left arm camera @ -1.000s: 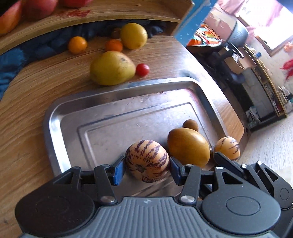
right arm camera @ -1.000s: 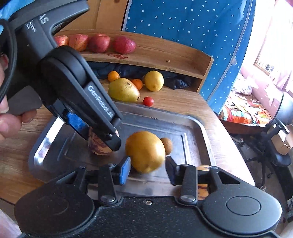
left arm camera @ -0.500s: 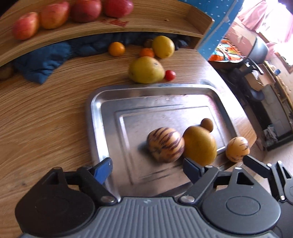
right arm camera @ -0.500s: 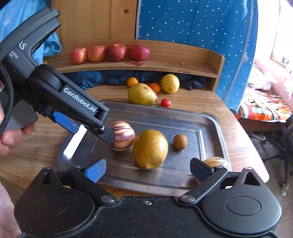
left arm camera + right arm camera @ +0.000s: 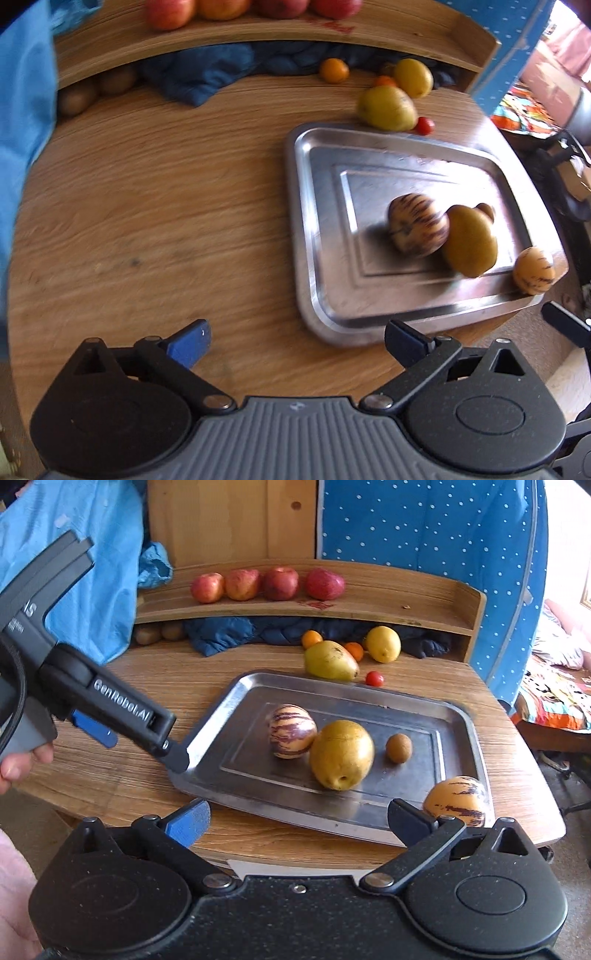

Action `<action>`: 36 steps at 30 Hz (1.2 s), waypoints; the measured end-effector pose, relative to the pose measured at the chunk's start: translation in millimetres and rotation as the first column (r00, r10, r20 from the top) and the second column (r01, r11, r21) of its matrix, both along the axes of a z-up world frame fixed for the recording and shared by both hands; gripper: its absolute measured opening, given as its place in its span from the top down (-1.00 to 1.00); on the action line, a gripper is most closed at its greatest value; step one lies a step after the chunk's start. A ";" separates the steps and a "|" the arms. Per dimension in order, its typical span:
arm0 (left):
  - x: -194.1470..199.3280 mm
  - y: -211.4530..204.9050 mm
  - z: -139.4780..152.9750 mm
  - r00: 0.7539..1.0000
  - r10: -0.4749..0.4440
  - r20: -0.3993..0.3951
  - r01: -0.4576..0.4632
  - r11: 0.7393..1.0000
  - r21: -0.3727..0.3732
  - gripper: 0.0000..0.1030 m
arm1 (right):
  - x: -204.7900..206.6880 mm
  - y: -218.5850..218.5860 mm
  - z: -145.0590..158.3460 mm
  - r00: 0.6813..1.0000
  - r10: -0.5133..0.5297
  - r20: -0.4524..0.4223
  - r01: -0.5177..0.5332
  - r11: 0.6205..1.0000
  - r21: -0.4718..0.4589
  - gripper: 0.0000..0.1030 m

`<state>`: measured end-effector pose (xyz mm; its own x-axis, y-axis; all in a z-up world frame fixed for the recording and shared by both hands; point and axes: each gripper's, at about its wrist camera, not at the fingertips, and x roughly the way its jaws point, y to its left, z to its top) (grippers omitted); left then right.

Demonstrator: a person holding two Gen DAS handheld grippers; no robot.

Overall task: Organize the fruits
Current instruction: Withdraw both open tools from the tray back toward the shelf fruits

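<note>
Right wrist: left gripper [image 5: 144, 738] marked "GenRobot.AI", jaws apart.

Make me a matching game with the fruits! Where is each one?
Things:
1. red apples
2. small brown fruit
3. little red tomato
4. lemon

Places:
A. inside the metal tray
B. on the table just behind the tray, beside the green pear
C. in a row on the wooden shelf
D. at the back of the table, under the shelf

Pairs: 1-C, 2-A, 3-B, 4-D
</note>
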<state>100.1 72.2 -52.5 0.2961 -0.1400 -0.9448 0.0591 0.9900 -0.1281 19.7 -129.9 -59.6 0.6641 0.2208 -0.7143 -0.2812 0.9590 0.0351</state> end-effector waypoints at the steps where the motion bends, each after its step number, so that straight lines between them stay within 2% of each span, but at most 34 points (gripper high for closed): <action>1: -4.1 2.6 0.8 1.000 0.014 0.001 -0.014 1.000 0.010 -0.98 | -0.6 0.8 0.2 1.000 0.006 0.004 -0.006 1.000 0.010 -0.98; 9: -23.6 28.1 8.9 0.991 0.130 -0.020 -0.129 0.991 0.048 -0.98 | -3.3 10.6 7.5 0.998 0.050 0.041 -0.052 0.997 0.054 -0.98; 18: -17.7 42.5 16.9 0.990 0.141 0.001 -0.140 0.985 0.097 -0.98 | 5.2 9.9 10.3 0.997 0.040 0.064 -0.045 0.995 0.087 -0.99; 27: 21.0 43.1 14.4 0.991 0.134 0.013 -0.134 0.988 0.080 -0.98 | 30.8 0.0 12.4 0.997 -0.002 0.080 -0.003 0.998 0.061 -0.99; 36: 76.4 23.3 15.7 0.996 0.083 0.035 -0.085 0.995 0.050 -0.98 | 71.0 -6.3 10.1 0.996 -0.041 0.080 0.037 0.998 0.041 -0.99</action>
